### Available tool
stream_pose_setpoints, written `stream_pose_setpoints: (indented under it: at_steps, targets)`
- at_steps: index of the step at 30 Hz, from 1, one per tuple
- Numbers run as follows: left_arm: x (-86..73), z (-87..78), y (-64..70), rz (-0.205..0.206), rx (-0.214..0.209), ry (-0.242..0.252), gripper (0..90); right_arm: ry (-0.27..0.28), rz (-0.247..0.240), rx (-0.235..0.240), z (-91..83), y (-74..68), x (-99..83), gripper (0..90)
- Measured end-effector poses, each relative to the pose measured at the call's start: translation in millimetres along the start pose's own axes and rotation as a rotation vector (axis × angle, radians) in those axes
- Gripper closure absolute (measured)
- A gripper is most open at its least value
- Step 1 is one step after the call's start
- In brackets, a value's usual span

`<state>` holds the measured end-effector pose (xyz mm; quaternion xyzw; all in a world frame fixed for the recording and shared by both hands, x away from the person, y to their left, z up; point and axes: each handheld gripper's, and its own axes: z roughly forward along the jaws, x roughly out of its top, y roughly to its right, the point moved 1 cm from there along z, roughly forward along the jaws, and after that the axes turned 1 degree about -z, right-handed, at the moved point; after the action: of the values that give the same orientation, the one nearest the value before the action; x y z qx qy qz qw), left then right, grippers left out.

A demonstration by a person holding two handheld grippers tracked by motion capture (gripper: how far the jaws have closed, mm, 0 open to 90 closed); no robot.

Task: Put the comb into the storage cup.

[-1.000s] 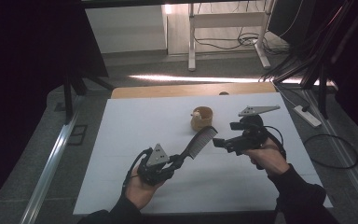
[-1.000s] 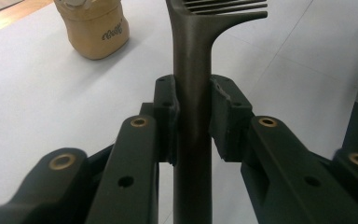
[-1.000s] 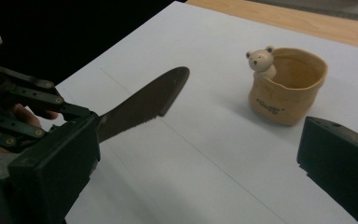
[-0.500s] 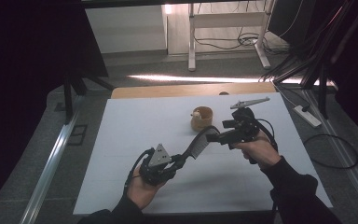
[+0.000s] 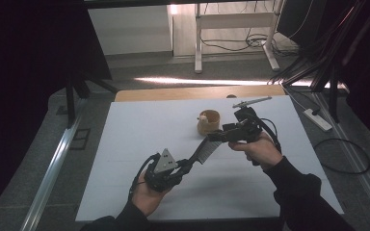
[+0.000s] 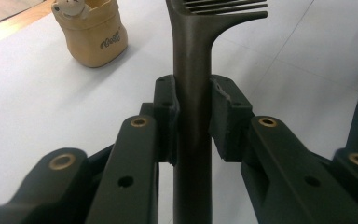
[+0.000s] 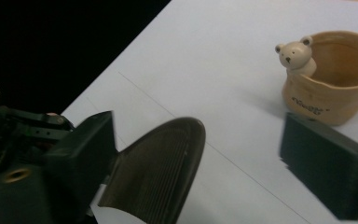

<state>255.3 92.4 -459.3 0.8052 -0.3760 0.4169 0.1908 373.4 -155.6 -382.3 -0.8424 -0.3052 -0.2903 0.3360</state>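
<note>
A dark comb (image 5: 204, 150) is held above the white table, slanting up and to the right. My left gripper (image 5: 185, 164) is shut on its handle; in the left gripper view the pads (image 6: 226, 116) squeeze the comb's stem (image 6: 193, 70) from both sides. My right gripper (image 5: 219, 137) is open at the comb's toothed end. In the right gripper view the toothed end (image 7: 161, 172) sits between the spread jaws, close to the left pad (image 7: 81, 151) and far from the right pad (image 7: 326, 165). A tan cup (image 5: 208, 121) with a small bear figure (image 7: 296, 56) on its rim stands just beyond.
The white table top (image 5: 139, 130) spreads wide to the left and front. A wooden strip (image 5: 173, 94) runs along its far edge. Cables and a power strip (image 5: 317, 119) lie on the floor to the right. The cup (image 6: 91, 32) stands upright near the comb's tip.
My right gripper has moved left and down from beside the cup until its open jaws straddle the comb's toothed end. The left gripper has kept the comb almost still.
</note>
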Motion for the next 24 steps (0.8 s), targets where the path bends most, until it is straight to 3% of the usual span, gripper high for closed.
stream_pose_setpoints:
  at_steps: [6,10,19,24]
  targets:
    - [0.0,0.1,1.0,0.008,0.008,0.002,72.1,0.003,0.048,0.039,-0.4,3.0,1.7,42.4]
    - [0.1,0.0,1.8,0.014,0.015,0.004,72.1,0.000,0.093,0.088,0.3,5.7,2.4,54.5]
    - [-0.1,0.2,1.9,0.019,0.023,0.003,72.1,-0.024,0.218,0.135,2.6,9.6,3.4,77.0]
    - [-0.4,1.1,1.6,0.022,0.023,0.000,72.0,-0.028,0.264,0.161,3.0,13.0,3.5,81.0]
